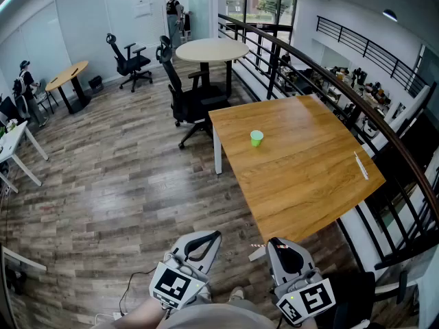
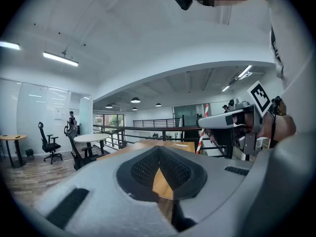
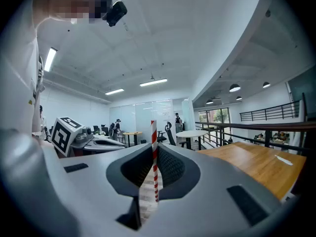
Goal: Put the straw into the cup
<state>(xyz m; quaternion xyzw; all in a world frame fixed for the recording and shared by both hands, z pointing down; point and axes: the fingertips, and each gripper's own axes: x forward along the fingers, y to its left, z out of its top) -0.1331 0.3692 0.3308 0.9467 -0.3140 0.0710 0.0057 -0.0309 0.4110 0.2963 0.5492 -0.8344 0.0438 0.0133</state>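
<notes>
A small green cup point(image 1: 256, 138) stands upright near the middle of the wooden table point(image 1: 302, 177). My right gripper point(image 1: 274, 242) is low in front of the table's near corner and is shut on a red-and-white striped straw point(image 3: 154, 157), which stands up between its jaws. The straw's end point(image 1: 256, 245) sticks out to the left. My left gripper point(image 1: 217, 236) hangs beside it, shut with nothing in it. From the left gripper view, the right gripper point(image 2: 237, 125) and straw point(image 2: 202, 138) show at the right.
A thin white stick-like item point(image 1: 361, 164) lies near the table's right edge. A black railing point(image 1: 384, 132) runs behind the table. Office chairs point(image 1: 182, 94) and a round table point(image 1: 211, 49) stand farther back, with people at the far left and far end.
</notes>
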